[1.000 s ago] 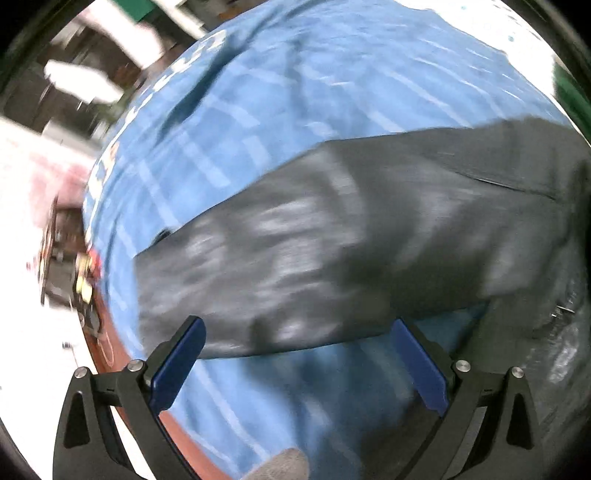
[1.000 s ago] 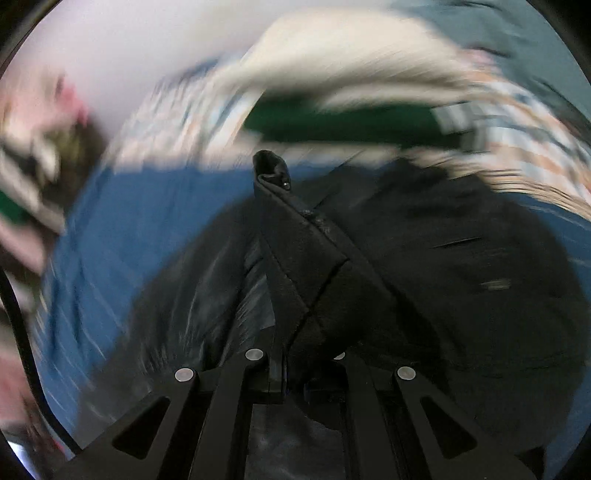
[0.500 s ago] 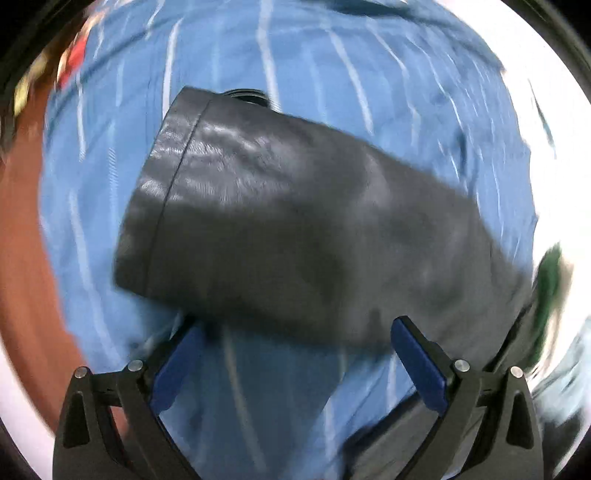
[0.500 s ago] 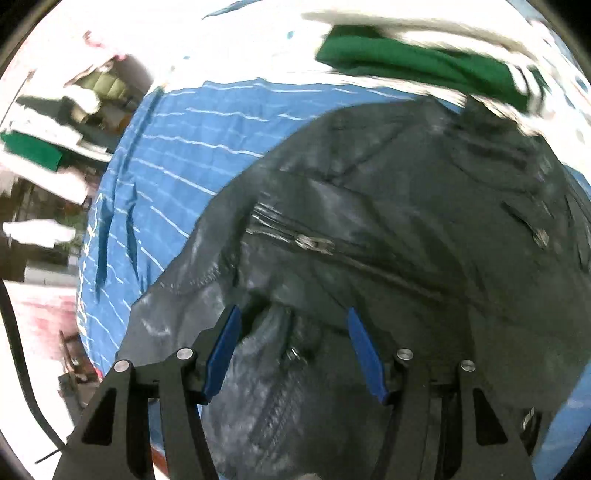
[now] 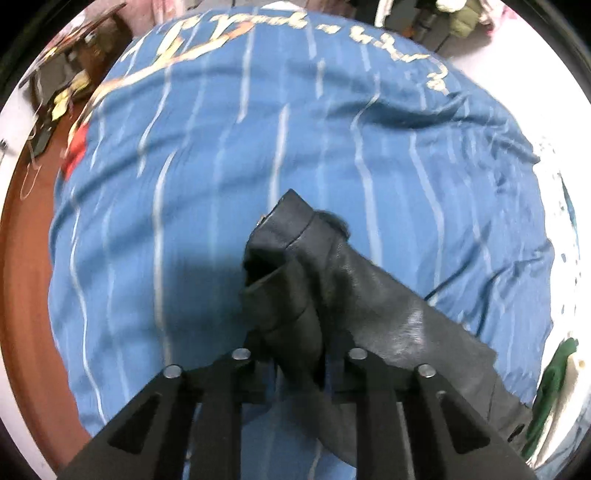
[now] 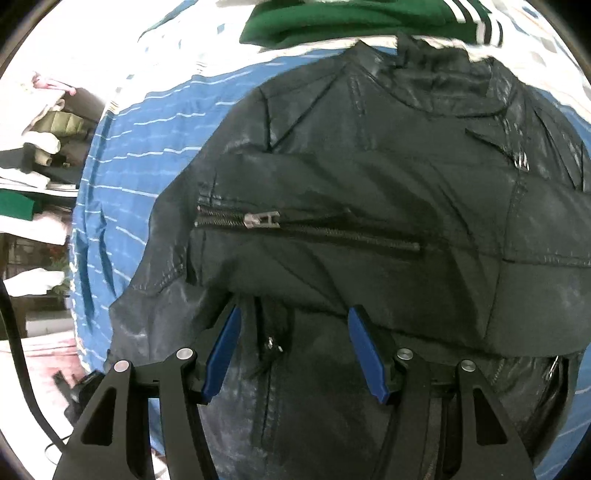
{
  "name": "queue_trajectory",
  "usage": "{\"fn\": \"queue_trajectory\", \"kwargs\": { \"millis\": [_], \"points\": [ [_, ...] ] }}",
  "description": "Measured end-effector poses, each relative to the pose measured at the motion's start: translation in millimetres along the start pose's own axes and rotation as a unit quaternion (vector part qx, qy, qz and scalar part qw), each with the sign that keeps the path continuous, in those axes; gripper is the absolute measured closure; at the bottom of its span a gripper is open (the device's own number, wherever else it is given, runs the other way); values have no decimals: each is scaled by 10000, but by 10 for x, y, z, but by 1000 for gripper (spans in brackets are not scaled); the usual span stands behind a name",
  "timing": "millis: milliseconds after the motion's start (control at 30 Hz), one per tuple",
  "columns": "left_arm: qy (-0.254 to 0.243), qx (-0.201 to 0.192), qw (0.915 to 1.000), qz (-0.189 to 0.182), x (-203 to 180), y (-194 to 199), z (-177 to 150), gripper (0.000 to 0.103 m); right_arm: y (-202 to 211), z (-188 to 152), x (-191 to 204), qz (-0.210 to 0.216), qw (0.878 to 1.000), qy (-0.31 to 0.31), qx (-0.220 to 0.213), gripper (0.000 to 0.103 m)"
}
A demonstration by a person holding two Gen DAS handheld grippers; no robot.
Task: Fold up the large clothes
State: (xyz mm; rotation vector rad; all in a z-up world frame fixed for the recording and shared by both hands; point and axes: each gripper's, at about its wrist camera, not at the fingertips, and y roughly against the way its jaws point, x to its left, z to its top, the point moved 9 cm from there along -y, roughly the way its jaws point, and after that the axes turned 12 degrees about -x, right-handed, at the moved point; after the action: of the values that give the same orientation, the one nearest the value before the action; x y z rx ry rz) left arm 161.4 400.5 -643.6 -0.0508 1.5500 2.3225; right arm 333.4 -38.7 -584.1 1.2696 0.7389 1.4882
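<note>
Since a second ago, both my grippers have swapped roles: the left one, then spread wide above the sleeve, has just been closing and now pinches the cuff, while the right one, then clamped on a fold of the garment, has let go.

On the blue bedspread with pale stripes (image 5: 207, 229) lies the black leather jacket (image 6: 388, 177), spread front-up with its collar toward the folded green garment (image 6: 332, 26) at the far edge. Its zipped sleeve (image 6: 306, 225) is already laid across the chest. The other black leather sleeve (image 5: 332, 280) stretches out over the bedspread, and the left gripper (image 5: 299, 363) has its jaws shut on the cuff end, which stands bunched between them. The right gripper (image 6: 293, 350) hovers over the jacket's lower front, its blue pads (image 6: 221, 354) parted with nothing pressed between them.

To do this fold well, I judge I should carry the gripped cuff across the chest, keeping the sleeve taut and low so it lands flat over the first one. The free right gripper could pin the body so the slick leather doesn't slide.
</note>
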Motion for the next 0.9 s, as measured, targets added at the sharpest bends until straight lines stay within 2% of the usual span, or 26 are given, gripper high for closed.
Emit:
{"fn": "queue_trajectory", "kwargs": {
  "millis": [167, 200, 233, 300, 367, 400, 433, 467, 500, 533, 633, 700, 800, 900],
  "points": [
    [-496, -427, 9974, -297, -323, 223, 319, 94, -262, 203, 185, -89, 9998, -86, -139, 43],
    [-597, -500, 9963, -353, -400, 308, 323, 94, -352, 220, 226, -42, 9999, -122, -115, 54],
    [-742, -596, 9946, -404, -478, 400, 349, 94, -559, 197, 280, 3, 9998, -167, 105, 62],
    [-1080, -756, 9901, -491, -687, 542, 425, 94, -853, 109, 284, -300, 9983, -107, 492, 61],
    [-1504, -989, 9821, -558, -891, 728, 459, 94, -860, 132, 338, -555, 9970, 131, 523, 61],
    [-1777, -1139, 9759, -560, -1001, 825, 479, 95, -816, 148, 364, -647, 9962, 234, 533, 60],
    [-1994, -1262, 9702, -558, -1047, 901, 446, 95, -747, 163, 373, -787, 9950, 370, 494, 51],
    [-2246, -1407, 9625, -585, -1166, 1007, 455, 95, -658, 177, 338, -1097, 9917, 536, 411, 43],
    [-2464, -1526, 9551, -620, -1271, 1105, 455, 95, -588, 187, 307, -1351, 9882, 640, 331, 27],
    [-2638, -1615, 9488, -646, -1367, 1190, 434, 95, -464, 200, 236, -1727, 9816, 793, 188, 22],
    [-3164, -1876, 9267, -765, -1659, 1421, 352, 95, -223, 205, 87, -2335, 9667, 1045, -24, 22],
    [-3457, -2049, 9118, -846, -1840, 1561, 262, 95, -103, 205, 3, -2511, 9618, 1081, -123, 21],
    [-3855, -2242, 8896, -987, -2071, 1753, 49, 96, 15, 212, -95, -2529, 9616, 1040, -250, 21],
    [-4198, -2315, 8698, -1165, -2325, 1952, -247, 96, 115, 234, -254, -2363, 9671, 888, -315, 21]
  ]
}}
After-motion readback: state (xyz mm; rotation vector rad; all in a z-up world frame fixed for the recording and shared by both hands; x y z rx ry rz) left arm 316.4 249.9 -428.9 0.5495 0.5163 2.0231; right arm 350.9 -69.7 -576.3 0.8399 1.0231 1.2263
